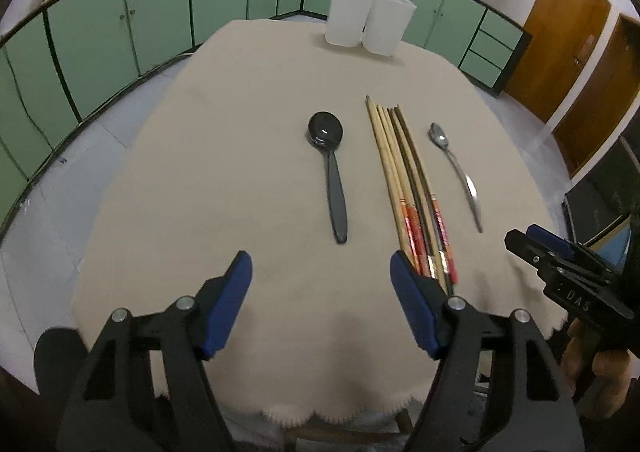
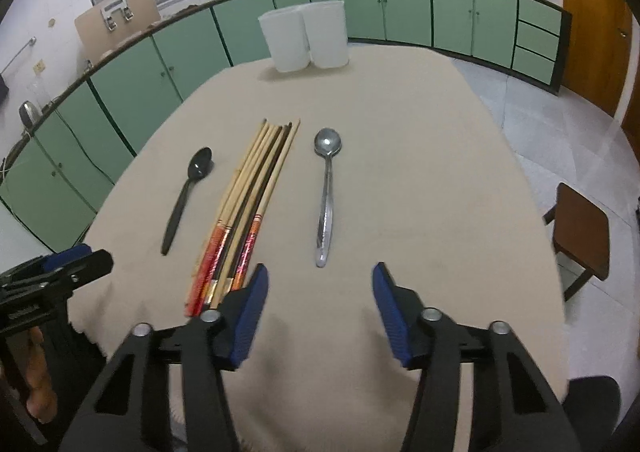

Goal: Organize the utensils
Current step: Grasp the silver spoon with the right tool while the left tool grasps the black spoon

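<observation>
On the beige tablecloth [image 1: 224,156] lie a black plastic spoon [image 1: 332,172], a bundle of several chopsticks [image 1: 408,188] and a metal spoon [image 1: 456,168]. My left gripper [image 1: 320,264] hovers open just in front of the black spoon's handle, nothing between its blue pads. The right wrist view shows the same black spoon [image 2: 188,192], chopsticks [image 2: 248,204] and metal spoon [image 2: 326,192]. There my right gripper [image 2: 318,276] stands open above the cloth, right behind the metal spoon's handle end. Two white cups [image 1: 368,18] wait at the table's far edge.
The white cups [image 2: 308,36] stand side by side. Green cabinets [image 1: 160,12] ring the room. A brown stool [image 2: 584,228] stands right of the table. The right gripper's body [image 1: 560,264] shows at the left view's right edge, held by a hand [image 1: 600,364].
</observation>
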Demonstrator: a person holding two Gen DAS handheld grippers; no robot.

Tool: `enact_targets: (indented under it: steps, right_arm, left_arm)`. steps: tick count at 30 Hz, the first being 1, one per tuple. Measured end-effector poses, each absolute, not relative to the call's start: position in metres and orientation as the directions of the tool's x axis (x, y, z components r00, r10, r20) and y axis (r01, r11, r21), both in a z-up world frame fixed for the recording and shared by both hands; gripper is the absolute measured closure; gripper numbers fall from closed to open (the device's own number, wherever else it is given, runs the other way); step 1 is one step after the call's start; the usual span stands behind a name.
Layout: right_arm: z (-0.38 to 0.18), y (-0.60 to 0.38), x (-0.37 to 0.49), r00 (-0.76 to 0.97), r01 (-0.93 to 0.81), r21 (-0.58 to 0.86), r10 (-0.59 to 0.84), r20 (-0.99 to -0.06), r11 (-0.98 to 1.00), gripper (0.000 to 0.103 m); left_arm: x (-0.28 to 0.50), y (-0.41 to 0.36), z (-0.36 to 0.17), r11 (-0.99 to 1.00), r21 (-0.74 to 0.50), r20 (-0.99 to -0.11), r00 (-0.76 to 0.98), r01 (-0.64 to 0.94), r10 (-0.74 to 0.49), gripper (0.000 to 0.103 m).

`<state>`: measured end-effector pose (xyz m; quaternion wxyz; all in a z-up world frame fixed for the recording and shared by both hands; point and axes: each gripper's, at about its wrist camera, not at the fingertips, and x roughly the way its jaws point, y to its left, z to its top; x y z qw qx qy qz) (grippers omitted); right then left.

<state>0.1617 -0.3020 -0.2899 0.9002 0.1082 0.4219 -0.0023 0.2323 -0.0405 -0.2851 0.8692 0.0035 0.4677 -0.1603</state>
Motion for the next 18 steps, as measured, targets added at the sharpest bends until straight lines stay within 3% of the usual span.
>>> enact_targets:
  steps: [2,6,10,14,17,18]
  right_arm:
    - [-0.3,-0.302,0.17,0.628,0.089,0.208,0.107,-0.77,0.974,0.069]
    - [-0.313,-0.303,0.183,0.617,0.089,0.215,0.115,-0.778,0.973,0.075]
    - [-0.314,-0.302,0.19,0.637,0.072,0.195,0.105,-0.764,0.978,0.084]
    - [-0.316,-0.304,0.195,0.646,0.067,0.197,0.108,-0.756,0.978,0.093]
    - [-0.316,-0.305,0.196,0.652,0.064,0.198,0.109,-0.75,0.978,0.093]
    - [-0.316,-0.305,0.197,0.652,0.064,0.196,0.108,-0.75,0.978,0.093]
  left_arm:
    - [0.241,-0.047,-0.295,0.946,-0.15,-0.82,0.498,0.288,-0.282,0.033]
    - [0.246,-0.06,-0.302,0.943,-0.142,-0.826,0.489,0.3,-0.28,0.034]
    - [0.256,-0.071,-0.316,0.944,-0.125,-0.843,0.469,0.304,-0.263,0.053]
    - [0.255,-0.077,-0.317,0.949,-0.082,-0.831,0.506,0.304,-0.233,0.063]
    - [0.25,-0.077,-0.316,0.947,-0.083,-0.824,0.514,0.309,-0.24,0.079]
    - [0.249,-0.077,-0.315,0.947,-0.084,-0.823,0.514,0.311,-0.242,0.09]
